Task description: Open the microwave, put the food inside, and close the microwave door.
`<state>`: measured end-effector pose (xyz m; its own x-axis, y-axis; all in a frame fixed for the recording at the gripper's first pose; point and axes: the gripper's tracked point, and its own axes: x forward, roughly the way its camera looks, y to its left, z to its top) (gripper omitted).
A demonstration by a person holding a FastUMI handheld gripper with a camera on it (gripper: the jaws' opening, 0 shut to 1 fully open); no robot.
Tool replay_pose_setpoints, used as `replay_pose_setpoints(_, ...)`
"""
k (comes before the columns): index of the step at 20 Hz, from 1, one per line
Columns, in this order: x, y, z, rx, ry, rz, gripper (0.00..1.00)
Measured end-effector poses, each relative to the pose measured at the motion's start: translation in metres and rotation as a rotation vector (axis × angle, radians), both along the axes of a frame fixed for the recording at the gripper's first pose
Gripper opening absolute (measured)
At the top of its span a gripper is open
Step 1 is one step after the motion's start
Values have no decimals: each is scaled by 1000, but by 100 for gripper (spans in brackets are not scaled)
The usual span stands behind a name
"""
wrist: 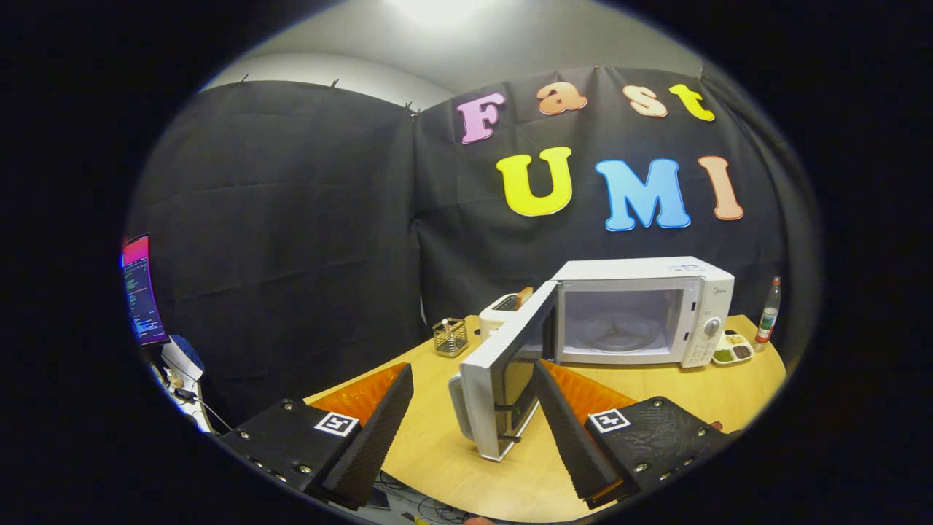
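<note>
Gripper view: the gripper (470,430) has its fingers apart and empty, the door (503,372) swung open just ahead between them, so next swing right past the microwave (641,310) to the food tray (732,348) beside it, approaching low.

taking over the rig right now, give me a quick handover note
Gripper: open, holding nothing; the edge of the microwave door stands between the fingers, with no grip that I can see.
Microwave: on the wooden table, door swung wide open, cavity empty apart from its turntable.
Food: the small tray of food sits on the table just beside the microwave's control side, next to a bottle.
Done: door opened.
Left: pick up the food tray, set it inside, close the door.
</note>
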<state>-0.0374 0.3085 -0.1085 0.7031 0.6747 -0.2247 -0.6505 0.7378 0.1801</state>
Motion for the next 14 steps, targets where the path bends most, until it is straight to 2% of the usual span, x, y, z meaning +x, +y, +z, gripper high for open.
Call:
replay_pose_setpoints(8, 58, -93, -26, -48, 54, -179, 99)
replay_pose_setpoints(14, 96, -166, -63, -91, 150, -325, 99)
